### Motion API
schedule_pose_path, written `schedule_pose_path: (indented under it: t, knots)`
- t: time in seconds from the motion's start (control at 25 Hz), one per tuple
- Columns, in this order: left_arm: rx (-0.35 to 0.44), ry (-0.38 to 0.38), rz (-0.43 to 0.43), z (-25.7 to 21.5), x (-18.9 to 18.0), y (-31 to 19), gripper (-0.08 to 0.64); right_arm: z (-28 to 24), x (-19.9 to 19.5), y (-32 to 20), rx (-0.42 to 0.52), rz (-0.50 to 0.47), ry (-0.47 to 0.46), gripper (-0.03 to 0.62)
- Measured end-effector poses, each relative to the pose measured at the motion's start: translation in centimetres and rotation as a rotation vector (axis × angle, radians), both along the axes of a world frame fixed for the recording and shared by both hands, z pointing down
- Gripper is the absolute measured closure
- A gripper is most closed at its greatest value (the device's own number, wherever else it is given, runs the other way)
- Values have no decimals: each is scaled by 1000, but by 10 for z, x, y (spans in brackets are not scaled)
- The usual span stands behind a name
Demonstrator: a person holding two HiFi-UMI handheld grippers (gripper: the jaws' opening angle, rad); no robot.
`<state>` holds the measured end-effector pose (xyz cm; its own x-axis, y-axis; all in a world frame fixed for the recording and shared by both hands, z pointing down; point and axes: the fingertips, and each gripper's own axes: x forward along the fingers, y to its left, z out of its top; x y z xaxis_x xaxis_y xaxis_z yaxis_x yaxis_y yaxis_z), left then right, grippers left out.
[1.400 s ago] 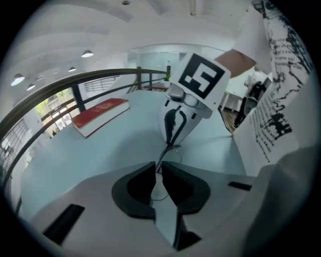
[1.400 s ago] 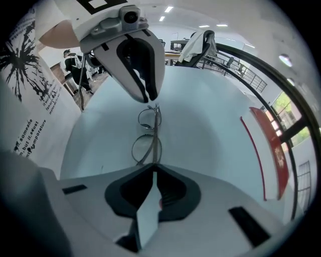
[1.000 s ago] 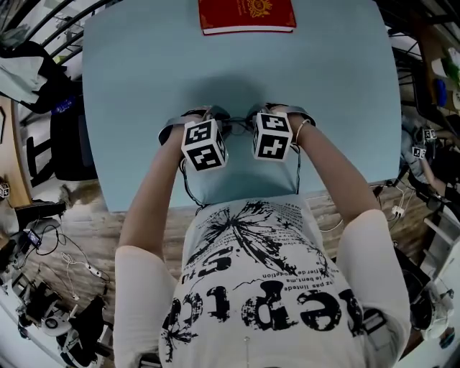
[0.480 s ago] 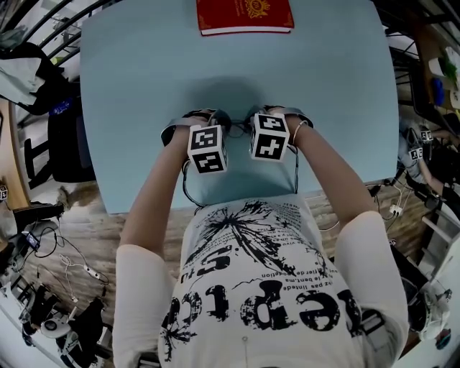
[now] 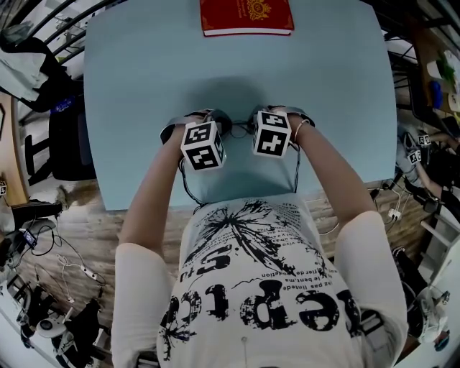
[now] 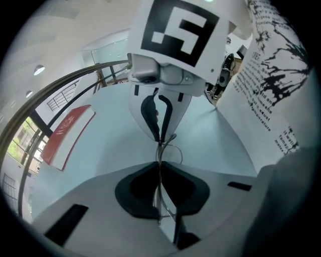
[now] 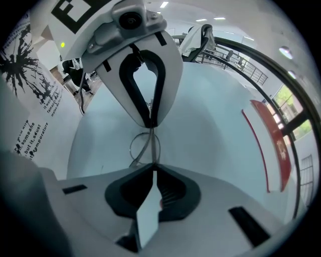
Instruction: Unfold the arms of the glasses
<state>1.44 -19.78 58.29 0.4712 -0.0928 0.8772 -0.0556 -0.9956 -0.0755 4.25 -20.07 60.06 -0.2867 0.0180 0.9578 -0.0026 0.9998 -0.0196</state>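
Observation:
Thin wire-framed glasses point(image 6: 169, 148) hang between my two grippers above the light blue table point(image 5: 323, 86). In the left gripper view my left gripper point(image 6: 160, 169) is shut on the thin frame wire. My right gripper point(image 7: 152, 168) faces it and is shut on the glasses point(image 7: 142, 147) too, with a lens loop showing between the two sets of jaws. From the head view the two marker cubes point(image 5: 201, 144) point(image 5: 272, 134) sit side by side near the table's front. They hide the fingertips and most of the glasses point(image 5: 235, 128).
A red book point(image 5: 246, 16) lies at the far edge of the table; it also shows as the red book point(image 6: 67, 133) in the left gripper view. Chairs, cables and clutter surround the table. My body stands against the near edge.

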Motion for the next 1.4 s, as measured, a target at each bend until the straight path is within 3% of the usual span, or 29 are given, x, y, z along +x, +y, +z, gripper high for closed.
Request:
schedule_pose_path:
  t: [0.4, 0.8, 1.16, 1.4]
  knots:
    - [7, 128, -73, -20, -4, 5, 532, 3, 14, 6, 22, -15, 52, 557]
    - [55, 131, -114, -35, -23, 5, 535, 0, 17, 6, 40, -15, 70, 557]
    - [82, 214, -184, -46, -39, 5, 534, 5, 29, 4, 43, 16, 115, 557]
    - [78, 202, -189, -40, -49, 10, 532, 1, 36, -1, 45, 60, 130, 557]
